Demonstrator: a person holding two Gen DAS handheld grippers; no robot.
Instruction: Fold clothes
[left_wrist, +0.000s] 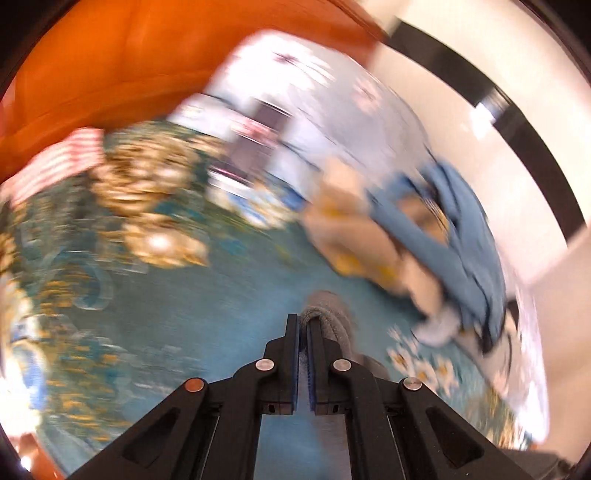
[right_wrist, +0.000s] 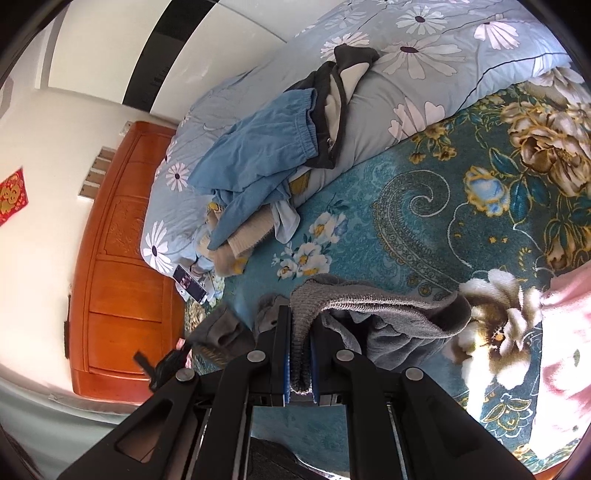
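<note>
A grey knit garment (right_wrist: 384, 314) hangs over the teal floral bedspread (right_wrist: 424, 218). My right gripper (right_wrist: 300, 314) is shut on its ribbed hem, which runs down between the jaws. My left gripper (left_wrist: 303, 321) is shut on another part of the grey garment (left_wrist: 332, 314), seen blurred just past the fingertips. A pile of other clothes lies beyond: blue trousers (right_wrist: 258, 151), a cream knit piece (right_wrist: 243, 236) and a dark grey item (right_wrist: 332, 92). The blue trousers (left_wrist: 454, 236) and the cream piece (left_wrist: 354, 236) also show in the blurred left wrist view.
A folded light-blue daisy duvet (right_wrist: 406, 74) lies along the far side of the bed. A pink garment (right_wrist: 569, 332) sits at the right edge. A phone (right_wrist: 188, 282) lies by the duvet corner. An orange wooden headboard (right_wrist: 122, 258) and white wall stand to the left.
</note>
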